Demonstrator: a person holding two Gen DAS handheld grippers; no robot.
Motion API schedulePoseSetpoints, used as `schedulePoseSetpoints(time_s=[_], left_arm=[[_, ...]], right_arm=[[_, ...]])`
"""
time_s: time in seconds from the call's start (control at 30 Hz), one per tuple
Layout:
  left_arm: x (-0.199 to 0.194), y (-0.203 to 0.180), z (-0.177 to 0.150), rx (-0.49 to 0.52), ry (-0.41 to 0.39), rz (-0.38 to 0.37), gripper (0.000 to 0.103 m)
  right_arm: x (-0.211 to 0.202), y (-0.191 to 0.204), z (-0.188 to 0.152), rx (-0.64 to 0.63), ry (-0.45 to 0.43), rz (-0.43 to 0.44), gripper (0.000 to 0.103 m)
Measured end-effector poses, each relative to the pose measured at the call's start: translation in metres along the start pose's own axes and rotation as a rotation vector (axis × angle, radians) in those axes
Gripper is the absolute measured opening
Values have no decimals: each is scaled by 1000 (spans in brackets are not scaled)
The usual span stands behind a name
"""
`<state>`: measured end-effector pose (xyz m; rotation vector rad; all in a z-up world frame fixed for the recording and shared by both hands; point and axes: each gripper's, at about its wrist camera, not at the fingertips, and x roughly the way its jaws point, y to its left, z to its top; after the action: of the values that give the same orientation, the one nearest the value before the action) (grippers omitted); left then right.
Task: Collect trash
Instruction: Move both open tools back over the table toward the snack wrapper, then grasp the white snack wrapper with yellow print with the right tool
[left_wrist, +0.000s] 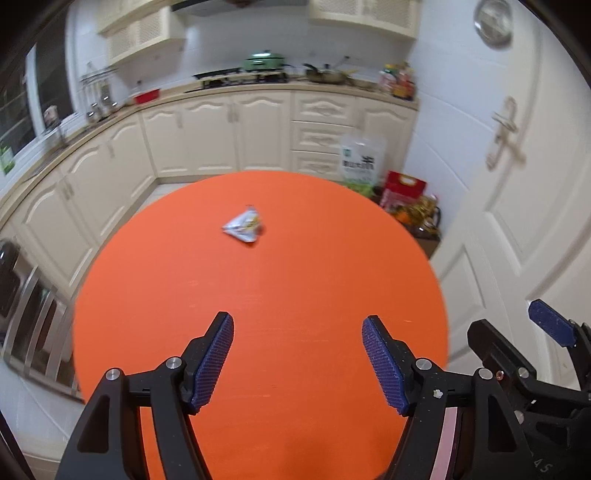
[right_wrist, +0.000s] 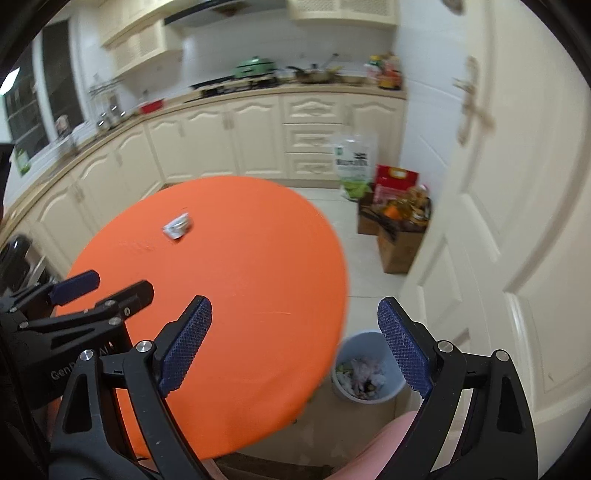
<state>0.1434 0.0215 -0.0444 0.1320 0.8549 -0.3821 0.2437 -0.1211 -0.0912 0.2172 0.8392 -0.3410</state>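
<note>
A crumpled white wrapper (left_wrist: 244, 227) lies on the far half of the round orange table (left_wrist: 258, 314); it also shows in the right wrist view (right_wrist: 178, 226). My left gripper (left_wrist: 297, 363) is open and empty over the table's near part, well short of the wrapper. My right gripper (right_wrist: 295, 347) is open and empty, held over the table's right edge. A pale blue trash bin (right_wrist: 365, 367) with crumpled waste inside stands on the floor just right of the table, below my right gripper. Each gripper shows at the edge of the other's view.
Cream kitchen cabinets (left_wrist: 221, 133) and a cluttered counter run behind the table. A white door (right_wrist: 498, 221) stands at the right. Cardboard boxes with groceries (right_wrist: 399, 225) and a rice bag (right_wrist: 352, 162) sit on the floor by the door.
</note>
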Motion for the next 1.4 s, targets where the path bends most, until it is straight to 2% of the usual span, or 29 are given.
schedulePoseSetpoints(time_s=[0.1, 0.23, 0.43, 0.63, 0.8, 0.97, 1.17, 1.23, 1.27, 1.33, 1.4], left_arm=[[-3, 20, -3, -25, -2, 39, 76], [3, 40, 0, -65, 13, 80, 76], [31, 41, 22, -82, 47, 103, 76], [76, 56, 65, -102, 92, 62, 79], [118, 88, 100, -114, 125, 65, 79], [167, 117, 132, -127, 164, 76, 79], [218, 136, 166, -146, 191, 62, 79], [231, 139, 172, -147, 203, 54, 79], [237, 142, 172, -149, 208, 47, 79], [247, 144, 175, -154, 227, 29, 79], [258, 148, 180, -166, 263, -8, 79]], right_arm=[[7, 26, 4, -42, 2, 17, 91], [24, 51, 11, -79, 27, 35, 91], [65, 77, 33, -99, 84, 95, 91], [119, 95, 65, -122, 148, 155, 88], [182, 116, 94, -140, 222, 189, 73], [234, 143, 105, -174, 299, 197, 66], [277, 167, 107, -226, 353, 195, 66], [283, 173, 104, -252, 355, 192, 61], [288, 175, 102, -266, 371, 184, 49], [285, 179, 103, -272, 347, 195, 29], [283, 178, 102, -261, 353, 195, 25]])
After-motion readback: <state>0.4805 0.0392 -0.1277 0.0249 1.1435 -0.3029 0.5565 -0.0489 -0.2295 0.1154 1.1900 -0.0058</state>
